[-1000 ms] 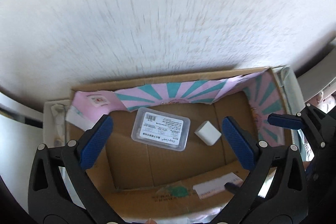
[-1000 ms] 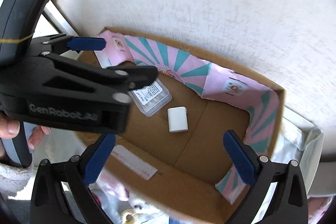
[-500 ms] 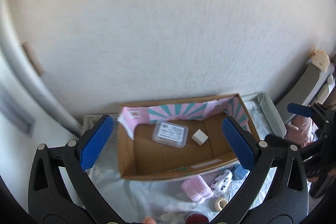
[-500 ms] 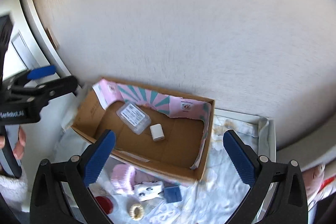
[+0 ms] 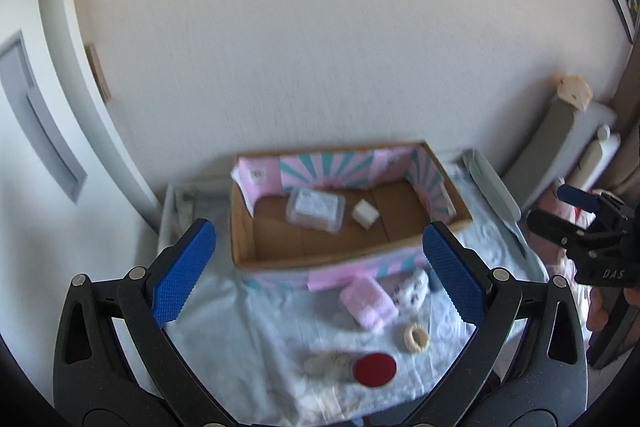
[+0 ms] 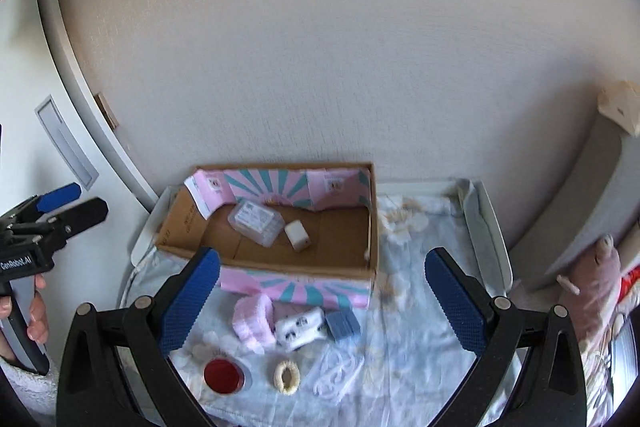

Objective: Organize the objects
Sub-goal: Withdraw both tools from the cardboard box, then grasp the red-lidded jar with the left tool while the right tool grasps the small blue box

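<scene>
I am holding both claws high above the table (image 6: 404, 363), each spread wide with nothing between its pads: the left claw (image 5: 318, 273) looks down at the box (image 5: 448, 183) from the left, the right claw (image 6: 320, 297) from the right. Neither is touching anything.

The box is sitting against the wall (image 6: 320, 67), and two things are already lying on its floor: a clear case (image 6: 254, 221) and, just beside it, a white block (image 6: 297, 235). The rest is waiting on the cloth in front of the box: a pink bundle (image 6: 252, 319), a white pouch (image 6: 300, 329) touching it, a blue pad (image 6: 342, 323) touching the pouch, a red lid (image 6: 223, 375), a ring (image 6: 286, 377) and some clear hangers (image 6: 338, 373), hard to make out.

As I judge it, I am choosing the next piece, with most of the sorting still ahead. The ring looks the easiest pick, lying apart from its neighbours; I would come straight down with a pad on either side. The pink bundle, pouch and pad are pressing together, so a careless closing could catch two at once or drag the cloth. The lid is lying flat and low, so I would close across its rim. The right half of the box floor is bare, and I would drop things there.
</scene>
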`<action>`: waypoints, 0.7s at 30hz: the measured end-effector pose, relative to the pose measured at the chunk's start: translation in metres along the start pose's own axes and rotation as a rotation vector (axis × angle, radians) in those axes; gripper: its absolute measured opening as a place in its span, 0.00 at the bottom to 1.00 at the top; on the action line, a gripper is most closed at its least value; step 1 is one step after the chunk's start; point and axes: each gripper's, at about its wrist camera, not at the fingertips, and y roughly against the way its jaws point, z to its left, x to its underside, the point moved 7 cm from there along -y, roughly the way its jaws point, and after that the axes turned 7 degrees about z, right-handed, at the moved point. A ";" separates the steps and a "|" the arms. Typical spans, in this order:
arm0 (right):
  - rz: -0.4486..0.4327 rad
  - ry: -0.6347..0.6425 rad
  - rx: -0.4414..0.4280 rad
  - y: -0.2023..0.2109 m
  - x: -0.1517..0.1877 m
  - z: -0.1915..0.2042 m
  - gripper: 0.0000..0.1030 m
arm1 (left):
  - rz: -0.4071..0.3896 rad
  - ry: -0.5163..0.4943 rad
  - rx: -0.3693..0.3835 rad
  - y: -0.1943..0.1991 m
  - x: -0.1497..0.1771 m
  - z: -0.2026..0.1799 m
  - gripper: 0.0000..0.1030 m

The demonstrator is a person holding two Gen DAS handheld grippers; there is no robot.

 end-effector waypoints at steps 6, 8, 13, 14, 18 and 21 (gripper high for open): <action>0.000 0.005 0.001 0.008 0.024 -0.004 1.00 | 0.039 0.014 0.024 -0.005 0.035 -0.011 0.99; 0.006 0.009 -0.021 0.008 0.030 -0.006 1.00 | 0.053 0.018 0.025 -0.005 0.047 -0.016 0.99; 0.016 0.051 -0.084 0.001 0.036 -0.014 1.00 | 0.061 0.084 -0.017 -0.005 0.075 -0.022 0.99; 0.029 0.063 -0.090 -0.003 0.037 -0.015 1.00 | 0.069 0.100 -0.022 -0.006 0.080 -0.023 0.99; 0.064 0.116 -0.104 -0.022 0.047 -0.023 1.00 | 0.069 0.148 -0.054 -0.017 0.104 -0.029 1.00; 0.118 0.128 -0.100 -0.045 0.059 -0.030 0.99 | 0.074 0.207 -0.074 -0.036 0.131 -0.033 0.99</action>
